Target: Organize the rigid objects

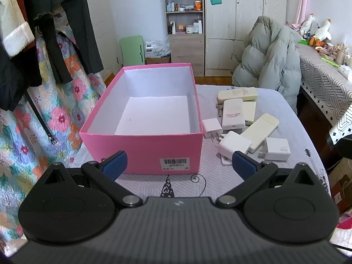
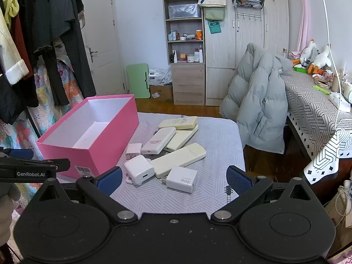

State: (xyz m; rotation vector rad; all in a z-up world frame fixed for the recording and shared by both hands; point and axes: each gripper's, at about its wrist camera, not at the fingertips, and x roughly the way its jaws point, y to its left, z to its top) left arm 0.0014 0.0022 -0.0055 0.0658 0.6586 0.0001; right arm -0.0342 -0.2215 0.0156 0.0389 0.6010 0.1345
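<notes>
An empty pink box point(image 1: 143, 147) point(image 2: 103, 154) with a white inside stands on the left of the small table. Right of it lies a pile of white and cream chargers and power banks: a 90W charger point(image 2: 181, 179) point(image 1: 276, 149), a square white charger point(image 2: 139, 171) point(image 1: 234, 144), a long cream power bank point(image 2: 179, 159) point(image 1: 261, 131) and several more behind. My left gripper point(image 1: 179, 165) is open and empty in front of the box. My right gripper point(image 2: 173, 181) is open and empty just in front of the pile.
The table wears a grey patterned cloth point(image 2: 215, 145). A grey puffer jacket point(image 2: 257, 101) hangs over a chair at the right. Clothes point(image 1: 44, 33) hang at the left. A long table with a patterned cloth point(image 2: 312, 110) runs along the right.
</notes>
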